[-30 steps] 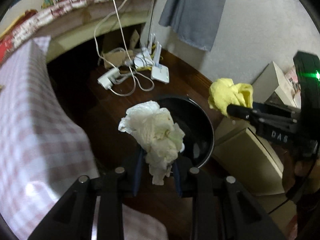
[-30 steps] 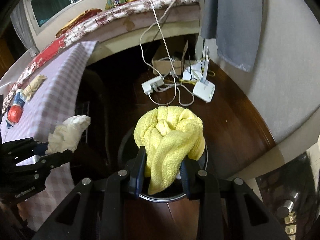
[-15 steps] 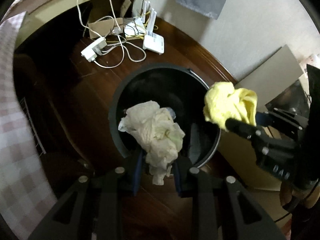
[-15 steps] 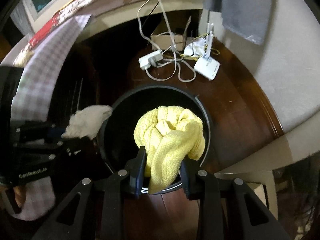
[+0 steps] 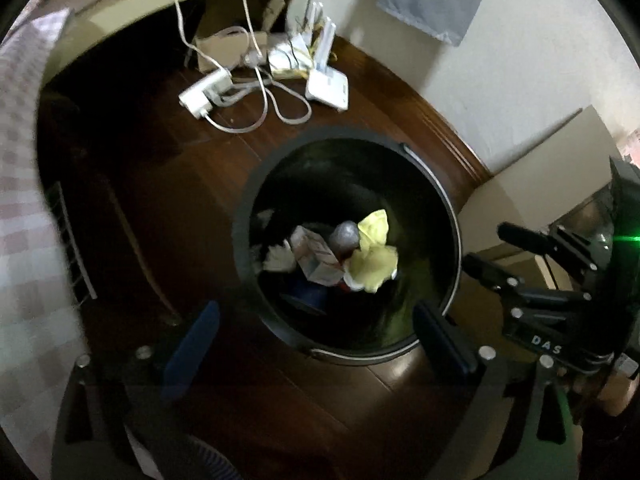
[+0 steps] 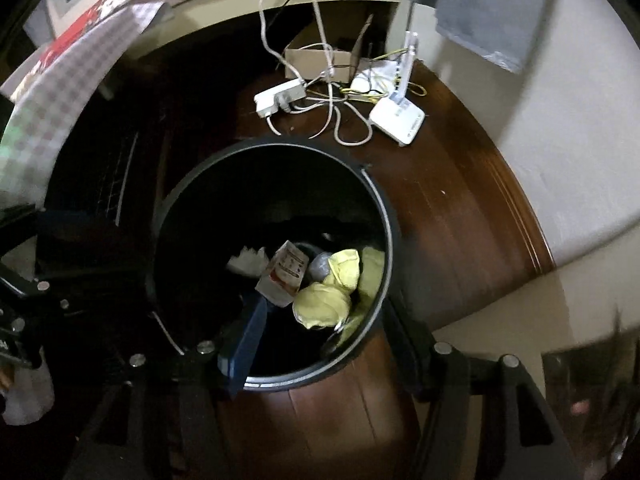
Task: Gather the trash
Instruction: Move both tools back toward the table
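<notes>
A round black bin stands on the dark wood floor below both grippers. Inside lie a yellow cloth, a crumpled white tissue, a small carton and a grey lump. My left gripper is open and empty above the bin's near rim. My right gripper is open and empty over the bin; it also shows at the right of the left wrist view.
A white power strip, tangled cables, a white router and a cardboard box lie beyond the bin. A checked cloth hangs at left. A beige box and wall stand at right.
Both grippers opened over the bin. The white tissue dropped from the left and the yellow cloth from the right; both now lie inside the bin.
</notes>
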Available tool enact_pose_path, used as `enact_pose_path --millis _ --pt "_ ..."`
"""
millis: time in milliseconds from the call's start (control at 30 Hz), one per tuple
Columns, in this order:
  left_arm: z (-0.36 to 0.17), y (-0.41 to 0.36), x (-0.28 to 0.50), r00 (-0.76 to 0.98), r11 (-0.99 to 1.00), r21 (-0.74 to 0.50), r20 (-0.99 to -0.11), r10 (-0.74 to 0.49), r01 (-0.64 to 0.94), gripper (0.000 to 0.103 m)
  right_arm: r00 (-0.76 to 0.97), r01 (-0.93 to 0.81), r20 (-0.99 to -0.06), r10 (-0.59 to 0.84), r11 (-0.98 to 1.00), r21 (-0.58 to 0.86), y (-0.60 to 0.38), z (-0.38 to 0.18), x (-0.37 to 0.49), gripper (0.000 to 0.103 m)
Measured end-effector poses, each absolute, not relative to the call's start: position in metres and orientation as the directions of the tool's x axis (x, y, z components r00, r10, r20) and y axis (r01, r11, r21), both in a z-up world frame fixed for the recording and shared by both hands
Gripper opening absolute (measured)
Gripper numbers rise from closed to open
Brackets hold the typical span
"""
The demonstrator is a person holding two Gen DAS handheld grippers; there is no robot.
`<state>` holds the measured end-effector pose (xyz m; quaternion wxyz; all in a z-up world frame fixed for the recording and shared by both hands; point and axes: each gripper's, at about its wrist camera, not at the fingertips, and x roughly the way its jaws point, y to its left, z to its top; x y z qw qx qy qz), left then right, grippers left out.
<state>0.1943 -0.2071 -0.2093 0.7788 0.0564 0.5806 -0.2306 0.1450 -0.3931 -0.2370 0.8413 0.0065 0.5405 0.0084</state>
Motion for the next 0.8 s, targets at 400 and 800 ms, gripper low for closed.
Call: enact_pose_path --millis 400,800 --pt "-0.135 -0.186 0.177 0.459 0.902 0.006 -0.862 -0.215 0.432 0.098 0.561 0.158 -0.828 0.002 0.981 0.11 -0.395 -0.158 0.129 0.062" --pt "-0.081 -0.105 0.172 0.594 0.951 0.009 -0.783 -0.186 0.31 0.098 0.663 0.022 -0.747 0.053 0.996 0.09 -0.315 -0.09 0.137 0.062"
